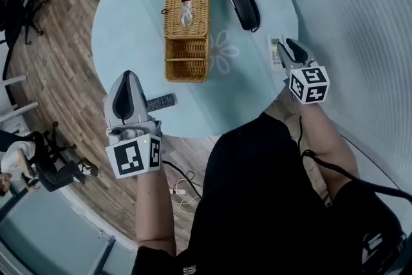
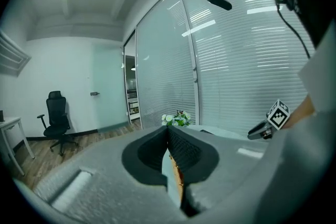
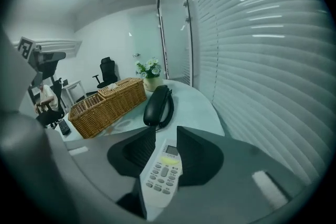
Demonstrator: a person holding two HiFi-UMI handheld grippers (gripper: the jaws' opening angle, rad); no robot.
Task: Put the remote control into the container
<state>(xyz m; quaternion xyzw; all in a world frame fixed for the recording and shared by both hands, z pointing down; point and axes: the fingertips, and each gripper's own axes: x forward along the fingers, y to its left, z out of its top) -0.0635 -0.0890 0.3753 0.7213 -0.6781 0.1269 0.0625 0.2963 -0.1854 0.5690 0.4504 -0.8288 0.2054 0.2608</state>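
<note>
Head view: the white remote [image 1: 275, 53] lies on the table [image 1: 129, 29], to the right of the basket [image 1: 187, 29].

Left gripper view: the left gripper [image 2: 168, 132] has its jaws together, with nothing in them.

Right gripper view: the right gripper [image 3: 166, 136] has its jaws apart, and the remote lies between them.

Left gripper [image 1: 129, 76]: low at the head view's left, pointing away from the body, jaws together at the tips. Marker cube [image 1: 133, 156] at its rear, left forearm [image 1: 153, 209] behind it.

Right gripper [image 1: 291, 45]: at the right, tilted downward, jaws apart, astride a white remote control [image 3: 163, 170]; pads not pressing it. Right forearm [image 1: 322, 132] angles back toward the torso.
</note>
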